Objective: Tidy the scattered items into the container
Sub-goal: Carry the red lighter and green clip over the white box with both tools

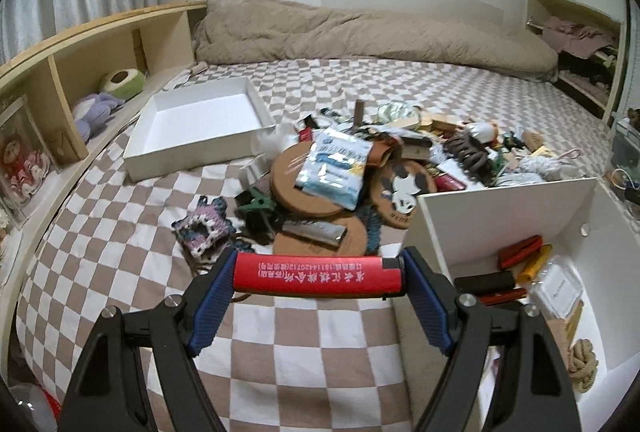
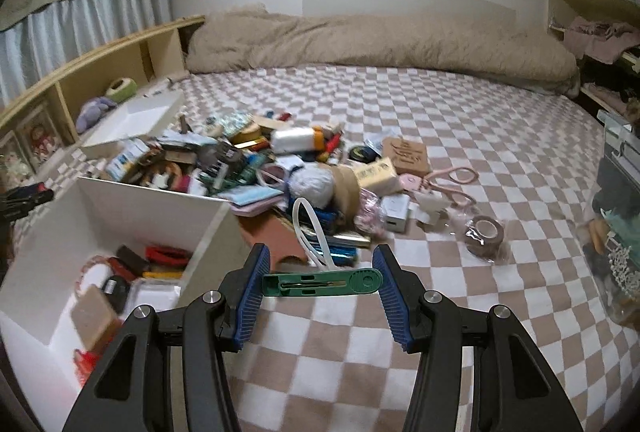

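The left gripper has its jaws closed on both ends of a red lighter, held crosswise. Just right of these jaws stands the near corner edge of the white box; ahead lies the pile. The right gripper clamps a green clip lengthwise; the box wall is left, and open checkered bed is to the right.
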`<state>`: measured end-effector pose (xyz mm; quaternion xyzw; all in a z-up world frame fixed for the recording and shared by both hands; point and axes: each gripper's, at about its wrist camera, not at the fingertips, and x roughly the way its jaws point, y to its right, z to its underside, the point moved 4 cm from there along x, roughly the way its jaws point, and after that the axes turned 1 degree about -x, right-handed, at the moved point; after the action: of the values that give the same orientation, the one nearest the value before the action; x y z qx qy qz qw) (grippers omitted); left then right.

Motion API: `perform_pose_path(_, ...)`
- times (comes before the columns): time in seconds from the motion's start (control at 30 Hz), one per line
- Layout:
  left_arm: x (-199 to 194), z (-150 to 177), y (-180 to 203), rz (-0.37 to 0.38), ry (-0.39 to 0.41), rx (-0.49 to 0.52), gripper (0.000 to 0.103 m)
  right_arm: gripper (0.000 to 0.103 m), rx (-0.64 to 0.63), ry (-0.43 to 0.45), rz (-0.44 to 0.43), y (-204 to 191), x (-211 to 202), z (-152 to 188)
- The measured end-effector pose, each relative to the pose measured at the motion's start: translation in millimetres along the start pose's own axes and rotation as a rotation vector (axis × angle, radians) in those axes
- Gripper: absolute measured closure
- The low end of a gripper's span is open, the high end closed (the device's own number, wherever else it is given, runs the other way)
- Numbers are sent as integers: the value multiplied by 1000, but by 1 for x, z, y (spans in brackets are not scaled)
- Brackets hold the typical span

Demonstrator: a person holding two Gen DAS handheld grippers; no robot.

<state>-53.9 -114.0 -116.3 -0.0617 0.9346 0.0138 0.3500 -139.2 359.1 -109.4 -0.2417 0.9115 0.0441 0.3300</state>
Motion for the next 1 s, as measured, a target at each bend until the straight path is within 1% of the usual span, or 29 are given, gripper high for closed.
perform_pose_path(0.17,-7,-2,16,42,19,31,23,49,19,51,-67,-19,-19,-2)
perform_pose_path(0.47,-21,0,47,118,49,101,23,49,-50,66,-131,-61,-32,-9)
perform_pose_path(0.6,-24,1,58,143,49,125,23,49,-125,20,-159,-83,-22,-14)
perform_pose_path(0.77,-25,4,68,175,44,142,23,49,-236,-67,-157,-104,4,-11)
perform_pose_path(0.87,-25,5,71,186,40,150,23,49,-276,-109,-143,-111,18,-6)
perform_pose_path(1.0,-25,5,73,198,32,148,23,49,-317,-122,-108,-116,29,-5)
